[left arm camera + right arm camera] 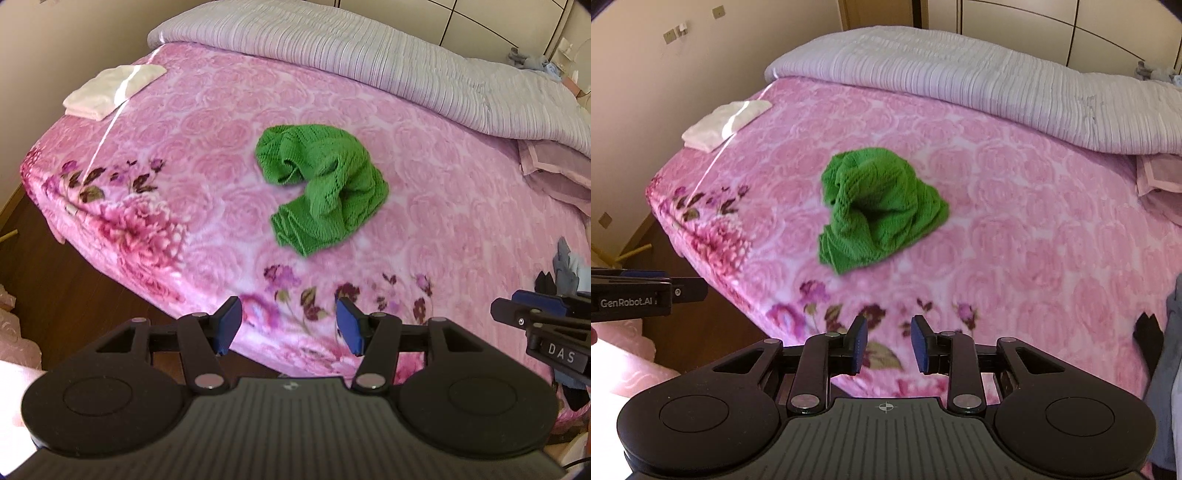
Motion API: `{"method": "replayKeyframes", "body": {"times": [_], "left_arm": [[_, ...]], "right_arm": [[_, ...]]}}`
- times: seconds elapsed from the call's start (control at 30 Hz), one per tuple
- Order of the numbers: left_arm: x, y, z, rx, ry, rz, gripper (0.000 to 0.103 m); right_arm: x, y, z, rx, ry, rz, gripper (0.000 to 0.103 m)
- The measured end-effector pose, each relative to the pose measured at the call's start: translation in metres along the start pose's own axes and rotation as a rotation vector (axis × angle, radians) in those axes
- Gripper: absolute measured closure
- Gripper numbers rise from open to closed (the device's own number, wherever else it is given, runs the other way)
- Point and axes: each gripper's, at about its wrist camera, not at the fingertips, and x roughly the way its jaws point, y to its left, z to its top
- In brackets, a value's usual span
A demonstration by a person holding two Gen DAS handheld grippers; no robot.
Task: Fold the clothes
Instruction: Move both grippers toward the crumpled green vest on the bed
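Above bed edge, both claws (289,325) (889,345) agape, empty.

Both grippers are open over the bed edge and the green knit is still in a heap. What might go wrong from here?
1. The green knit is bunched, hems hidden; a pinch may catch several layers.
2. Its open weave could snag a pad of the left gripper or right gripper.
3. Pinching deep may grab the pink blanket too.

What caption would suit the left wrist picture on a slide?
Open left hand-held gripper poised over a crumpled green knit garment on a pink floral blanket.
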Motion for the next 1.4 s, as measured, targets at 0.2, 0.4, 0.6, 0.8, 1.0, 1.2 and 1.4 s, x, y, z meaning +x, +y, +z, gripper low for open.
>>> {"method": "replayKeyframes", "body": {"times": [0.2, 0.4, 0.6, 0.8, 1.0, 1.2, 1.4], "left_arm": [[-0.01, 0.001, -0.01, 0.0, -0.012, 0.012, 0.052], [-0.018, 0.004, -0.012, -0.013, -0.028, 0.02, 0.052], [-0.021, 0.003, -0.01, -0.01, -0.04, 0.02, 0.052], [-0.022, -0.005, -0.007, 0.018, -0.051, 0.009, 0.052], [-0.022, -0.009, -0.004, 0.032, -0.06, 0.004, 0.052], [-0.018, -0.002, 0.002, 0.02, -0.066, 0.004, 0.052], [-0.01, 0.009, 0.015, 0.014, -0.072, -0.007, 0.052]], "right_arm": [[-0.006, 0.003, -0.012, 0.005, 0.002, 0.008, 0.073], [-0.009, 0.007, -0.011, -0.004, -0.006, 0.013, 0.073], [-0.013, 0.006, -0.009, 0.002, -0.015, 0.007, 0.072], [-0.016, 0.0, -0.007, 0.036, -0.02, 0.002, 0.072], [-0.02, -0.004, -0.004, 0.055, -0.033, 0.001, 0.072], [-0.017, -0.004, 0.003, 0.065, -0.038, -0.001, 0.072], [-0.012, -0.005, 0.015, 0.071, -0.054, -0.019, 0.072]]}}
